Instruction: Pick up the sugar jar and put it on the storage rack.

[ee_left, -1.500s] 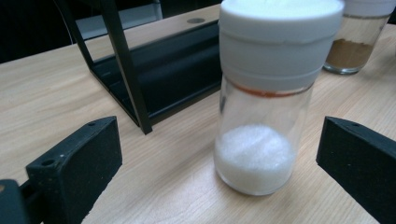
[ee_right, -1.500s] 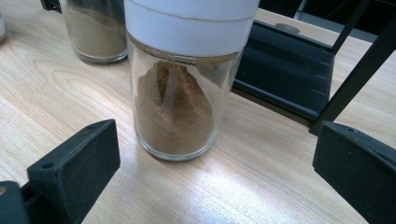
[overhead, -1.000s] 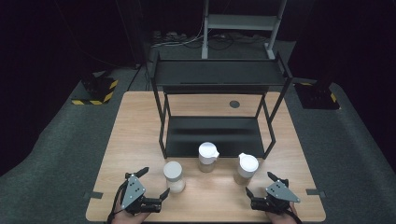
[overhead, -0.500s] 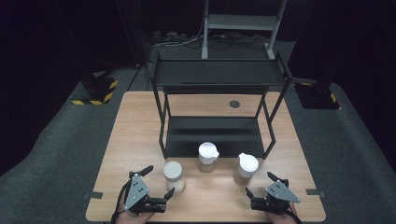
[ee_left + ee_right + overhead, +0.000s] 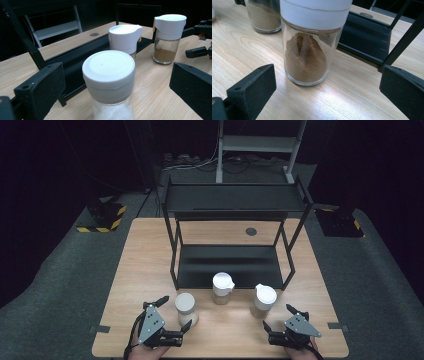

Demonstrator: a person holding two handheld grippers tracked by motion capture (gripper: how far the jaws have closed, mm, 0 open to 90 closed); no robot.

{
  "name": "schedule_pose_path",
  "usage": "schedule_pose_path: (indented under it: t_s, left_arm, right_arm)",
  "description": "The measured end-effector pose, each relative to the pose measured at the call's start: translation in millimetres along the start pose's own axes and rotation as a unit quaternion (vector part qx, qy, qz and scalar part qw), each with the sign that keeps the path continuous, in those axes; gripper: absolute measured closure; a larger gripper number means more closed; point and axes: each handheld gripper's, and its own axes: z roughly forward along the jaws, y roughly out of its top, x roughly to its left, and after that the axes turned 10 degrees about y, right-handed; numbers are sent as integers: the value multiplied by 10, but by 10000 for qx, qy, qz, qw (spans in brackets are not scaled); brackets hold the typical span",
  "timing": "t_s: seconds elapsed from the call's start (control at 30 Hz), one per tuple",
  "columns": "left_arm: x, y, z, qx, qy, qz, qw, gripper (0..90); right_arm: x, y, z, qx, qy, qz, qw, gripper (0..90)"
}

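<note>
Fingers: left gripper (image 5: pixel 173 312) has its jaws spread wide, one on each side of the white-powder jar (image 5: pixel 186 309), neither pad touching glass yet. In the left gripper view the jar (image 5: pixel 109 82) sits dead centre between the pads with a clear gap both sides. A second ago that gripper was back and to the left of the jar; it has slid in since, so the jar is now bracketed. My read: this is the approach done, squeeze not started.

Right gripper (image 5: pixel 282 318) is also wide open, holding nothing. It sits just short of the brown-spice jar (image 5: pixel 264 300) and hasn't shifted over the last second. In the right gripper view that jar (image 5: pixel 308 47) stands upright just ahead of the open jaws, not between them.

Farther out: a third jar (image 5: pixel 222 287) with a white flip cap stands between the other two, right at the front edge of the black rack (image 5: pixel 235 202). All three jars are on the wooden table (image 5: pixel 145 250), none on the rack's lower shelf or top shelf yet.

Judgement: left side leads, right is waiting. Next step probably closes on the white-powder jar. Cap is wider than the glass, so grip height matters; too high and the pads ride the cap.
</note>
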Motion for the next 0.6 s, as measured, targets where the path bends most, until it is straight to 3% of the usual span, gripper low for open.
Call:
schedule_pose_path:
  t_s: [0.6]
  left_arm:
    - [-26,-79,184,173,-9,-97,9998,3]
  right_arm:
    - [-2,-1,-2,-10,4,6,10000,0]
